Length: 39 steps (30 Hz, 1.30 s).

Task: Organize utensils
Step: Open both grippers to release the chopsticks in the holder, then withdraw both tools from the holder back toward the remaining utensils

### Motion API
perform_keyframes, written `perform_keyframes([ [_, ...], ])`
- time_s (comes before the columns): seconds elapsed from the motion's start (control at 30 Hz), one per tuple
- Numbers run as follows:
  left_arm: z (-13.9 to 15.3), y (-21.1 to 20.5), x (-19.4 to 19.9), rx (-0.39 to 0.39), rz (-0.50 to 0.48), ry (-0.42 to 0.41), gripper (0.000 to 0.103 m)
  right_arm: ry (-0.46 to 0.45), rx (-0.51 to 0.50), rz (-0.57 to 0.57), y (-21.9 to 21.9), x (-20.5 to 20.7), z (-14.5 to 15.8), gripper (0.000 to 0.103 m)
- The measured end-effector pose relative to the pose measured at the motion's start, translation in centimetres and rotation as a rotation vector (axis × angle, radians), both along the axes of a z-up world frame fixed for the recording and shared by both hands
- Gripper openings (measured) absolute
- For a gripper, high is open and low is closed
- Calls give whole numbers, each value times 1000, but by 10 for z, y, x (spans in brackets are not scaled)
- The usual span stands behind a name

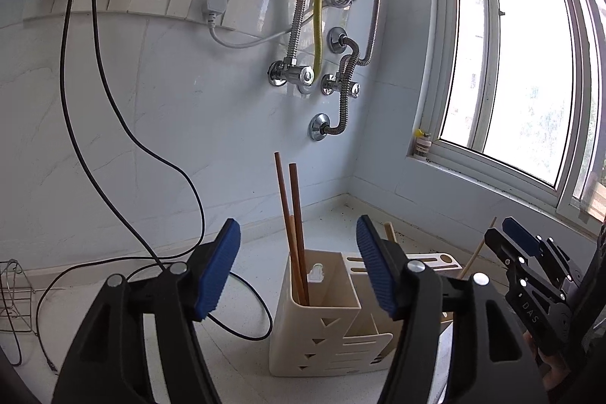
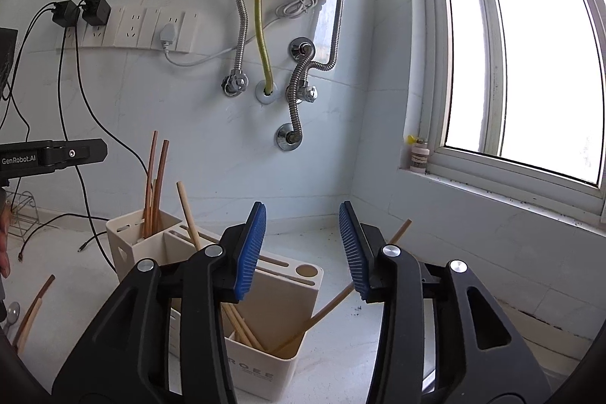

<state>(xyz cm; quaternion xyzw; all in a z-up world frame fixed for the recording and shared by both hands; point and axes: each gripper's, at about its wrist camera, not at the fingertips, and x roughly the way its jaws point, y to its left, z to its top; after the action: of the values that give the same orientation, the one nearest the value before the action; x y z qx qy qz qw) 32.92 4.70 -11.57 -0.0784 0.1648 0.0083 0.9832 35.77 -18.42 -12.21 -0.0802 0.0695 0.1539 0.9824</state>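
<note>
My left tool wide open, right tool part open, both empty above cream plastic utensil holder; I lift straight, avoiding brown wooden chopsticks.

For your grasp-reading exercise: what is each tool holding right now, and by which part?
Nothing. The left tool and the right tool both stand open with nothing between the pads; the chopsticks stand loose in the utensil holder.

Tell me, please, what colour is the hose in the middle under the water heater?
Yellow. The hose shows best in the right wrist view.
</note>
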Motion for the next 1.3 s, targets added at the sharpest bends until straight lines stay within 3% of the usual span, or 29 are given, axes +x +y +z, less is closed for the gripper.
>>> perform_keyframes([
  [0.1,3,5,-11,12,18,14,77,7,10,-8,-1,-5,5,43],
  [0.2,6,13,-25,16,54,18,83,12,24,-5,0,-11,9,51],
  [0.33,6,26,-47,14,96,35,88,49,45,-2,2,-17,11,52],
  [0.37,6,30,-53,8,107,39,90,55,56,-1,2,-19,12,54],
  [0.43,6,39,-64,-8,136,51,93,61,86,6,2,-24,14,71],
  [0.5,6,48,-76,-27,167,56,96,66,101,13,3,-29,16,71],
  [0.6,6,60,-94,-56,198,75,97,62,102,39,9,-37,18,82],
  [1.0,4,98,-161,-89,344,100,97,88,128,114,31,-61,23,95],
  [1.3,-4,100,-190,-52,367,163,97,143,97,212,56,-77,22,95],
])
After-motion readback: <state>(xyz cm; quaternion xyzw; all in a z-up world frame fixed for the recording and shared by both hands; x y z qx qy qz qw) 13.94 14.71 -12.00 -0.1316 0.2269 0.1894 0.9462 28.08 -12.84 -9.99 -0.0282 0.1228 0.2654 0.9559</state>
